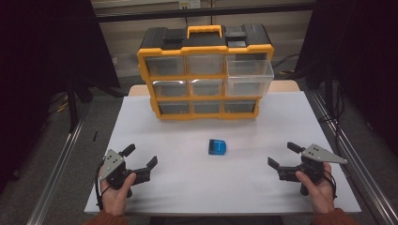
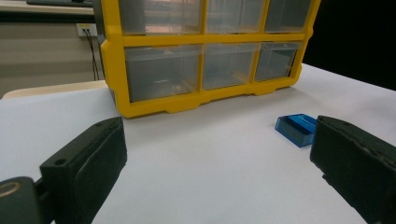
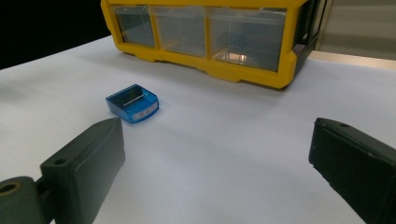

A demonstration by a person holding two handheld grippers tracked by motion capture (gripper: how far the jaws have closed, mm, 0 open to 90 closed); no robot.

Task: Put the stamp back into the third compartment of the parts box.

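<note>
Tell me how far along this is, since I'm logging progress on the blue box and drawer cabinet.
Done: two drawers on the cabinet's right side stand pulled out. In hand: nothing; left gripper and right gripper are open, apart from the blue box. Left: probably picking up the box and stowing it.

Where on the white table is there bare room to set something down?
Bare white table runs between the left tool and right tool, in front of the small blue plastic box. More lies bare on either side of that box. It is crowded at the back, where the yellow drawer cabinet stands, its top right drawer pulled out.
</note>
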